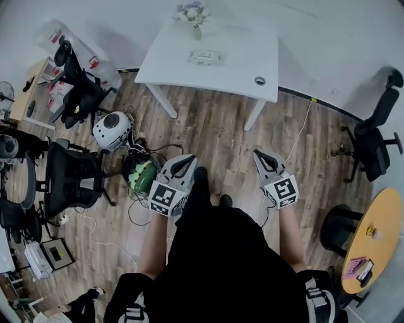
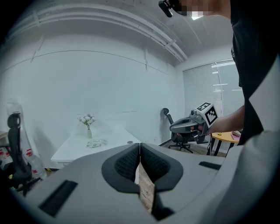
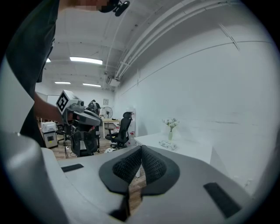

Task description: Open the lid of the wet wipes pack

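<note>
From the head view, a pale wood-plank floor [image 1: 214,135] runs ahead of me to a white rectangular desk [image 1: 221,69] against the white wall. The flat white wet wipes pack [image 1: 205,58] lies on that desk with its lid down, well apart from both sets of fingers and straight ahead of them. A small vase of pale flowers [image 1: 194,16] stands just beyond it. I hold the grey left gripper [image 1: 187,159] and the grey right gripper [image 1: 260,154] side by side in front of my body, forearms out, both aimed toward the desk and tipped a little downward. Black office chairs [image 1: 69,180] stand off to the left of the left gripper. A round yellow table [image 1: 379,240] stands off to the right of the right one.

In the left gripper view, my dark ribbed fingers [image 2: 127,164] are pressed together with nothing between them. The desk and pack sit far beyond their tips, slightly to the left, and my other hand is to the right.

In the right gripper view, these fingers [image 3: 153,165] are also closed on nothing. The pack lies far ahead, slightly to the right.
</note>
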Demonstrator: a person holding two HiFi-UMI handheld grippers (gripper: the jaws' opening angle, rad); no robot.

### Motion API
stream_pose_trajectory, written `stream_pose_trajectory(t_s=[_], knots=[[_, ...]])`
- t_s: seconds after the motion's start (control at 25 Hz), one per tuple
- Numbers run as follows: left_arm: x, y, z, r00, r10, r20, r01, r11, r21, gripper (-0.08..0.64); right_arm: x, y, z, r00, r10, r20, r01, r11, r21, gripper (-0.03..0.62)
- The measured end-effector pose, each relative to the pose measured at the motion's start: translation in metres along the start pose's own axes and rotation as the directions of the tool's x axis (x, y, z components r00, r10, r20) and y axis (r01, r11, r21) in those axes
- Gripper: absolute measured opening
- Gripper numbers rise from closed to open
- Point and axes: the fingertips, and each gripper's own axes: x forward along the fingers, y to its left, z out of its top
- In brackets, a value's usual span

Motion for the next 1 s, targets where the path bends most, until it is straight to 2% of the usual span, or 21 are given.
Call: stream_pose_trajectory(t_s=[0.32, 0.68, 1.0], knots=[[0.023, 0.08, 0.004, 0.999, -0.039, 0.017, 0.039, 0.999, -0.018, 0.025, 0.065, -0.011, 0.017, 0.998, -0.045, -0.038, 0.044, 0.999, -0.007, 0.015], [0.061, 0.174, 0.01, 0.994, -0.102, 0.029, 0.102, 0.995, -0.007, 0.025, 0.145, -0.034, 0.034, 0.99, -0.116, -0.082, 0.114, 0.993, -0.02, 0.015], [0.093, 0.23, 0.019, 0.988, -0.154, 0.026, 0.154, 0.988, 0.011, 0.025, 0.195, -0.049, 0.042, 0.982, -0.157, -0.105, 0.158, 0.987, -0.006, 0.015]])
